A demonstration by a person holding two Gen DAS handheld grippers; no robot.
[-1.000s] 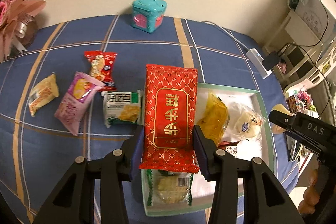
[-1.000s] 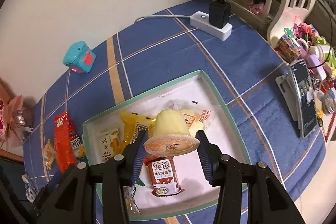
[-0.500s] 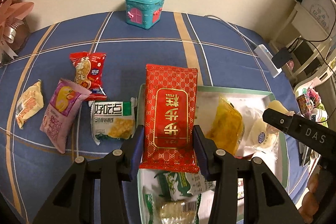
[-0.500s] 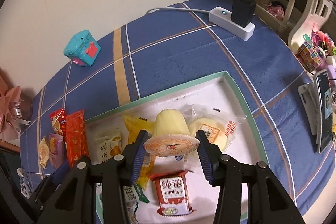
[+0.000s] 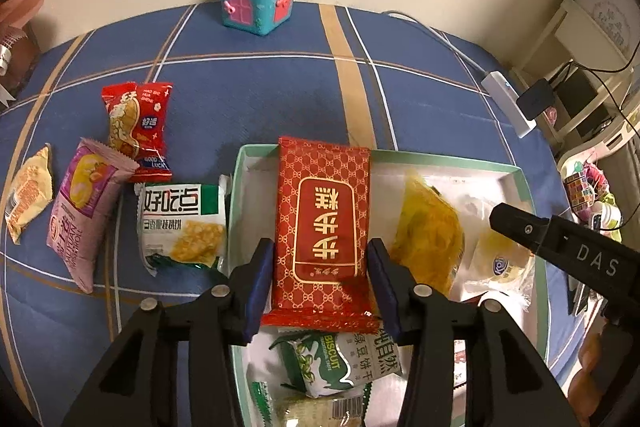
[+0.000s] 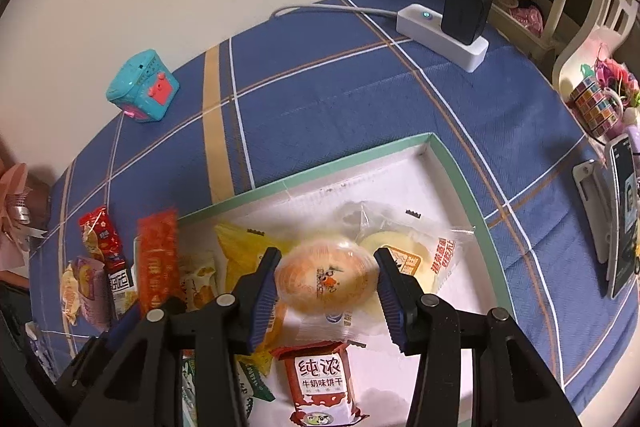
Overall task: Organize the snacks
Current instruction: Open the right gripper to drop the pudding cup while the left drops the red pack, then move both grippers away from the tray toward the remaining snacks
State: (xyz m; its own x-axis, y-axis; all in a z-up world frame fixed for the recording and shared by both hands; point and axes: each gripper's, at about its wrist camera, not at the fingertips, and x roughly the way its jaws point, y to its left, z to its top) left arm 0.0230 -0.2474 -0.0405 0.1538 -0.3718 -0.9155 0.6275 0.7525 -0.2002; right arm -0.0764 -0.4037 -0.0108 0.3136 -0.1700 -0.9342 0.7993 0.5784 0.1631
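- Left gripper (image 5: 320,283) — jaws are opening now; a sec ago they pinched the red packet (image 5: 323,223) tight. The packet sits between the pads w/ slim gaps showing each side, so the grip looks let go.
- Red packet's place: over the tray's (image 5: 520,173) left end, far end at the tray's far rim, near end resting on the green biscuit pack (image 5: 340,363) inside. Compared w/ a sec ago the tray fills more of the left view — the packet has come down close to the contents.
- Meaning: this reads as the drop-off of the red packet; once the jaws clear it, that item is done.
- Right gripper (image 6: 326,285) — unchanged width, pads pressed on the jelly cup (image 6: 326,281). The cup now shows its round printed lid toward the camera, low over the tray middle, just above the round cake in clear wrap (image 6: 412,259) and next to the yellow pack (image 6: 244,255). Earlier it hung higher w/ its pale body showing.
- Meaning: cup is near its release, not let go yet.
- Left to do, by my read: four packs on the cloth (image 5: 260,99) off the tray's left edge — red peanut pack (image 5: 138,129), pink pack (image 5: 82,215), green-white cracker pack (image 5: 180,227), small yellow pack (image 5: 28,199).
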